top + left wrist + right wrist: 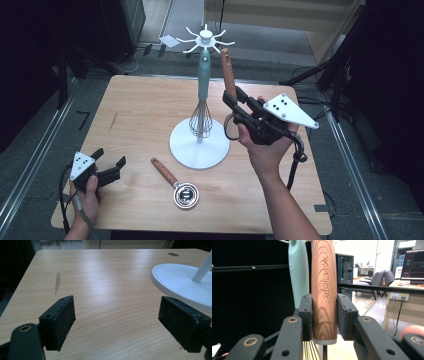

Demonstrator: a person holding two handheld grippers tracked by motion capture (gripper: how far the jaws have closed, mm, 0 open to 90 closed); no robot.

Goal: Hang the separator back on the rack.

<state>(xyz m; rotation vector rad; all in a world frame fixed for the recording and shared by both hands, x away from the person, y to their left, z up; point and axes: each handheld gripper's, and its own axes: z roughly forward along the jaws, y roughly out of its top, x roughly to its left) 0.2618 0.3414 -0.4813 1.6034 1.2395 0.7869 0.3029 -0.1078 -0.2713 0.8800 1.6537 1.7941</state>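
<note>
My right gripper point(231, 97) is shut on a wooden handle point(228, 75) that stands upright, just right of the white hook stand point(199, 150). In the right gripper view both pads point(305, 315) press the handle point(323, 277), which is engraved "KITCHEN TOOL"; its thin metal stem runs down out of sight. A whisk point(201, 117) with a teal handle point(298, 272) hangs from the stand's hooks point(205, 40). At the table's front left corner my left gripper point(109, 162) rests open, with bare wood between its pads point(62, 322).
A wooden-handled tool with a round metal head point(177, 184) lies on the table in front of the stand. The stand's base point(180, 287) and pole point(203, 268) sit to the right of the left gripper. Dark frames and cables ring the table point(140, 115).
</note>
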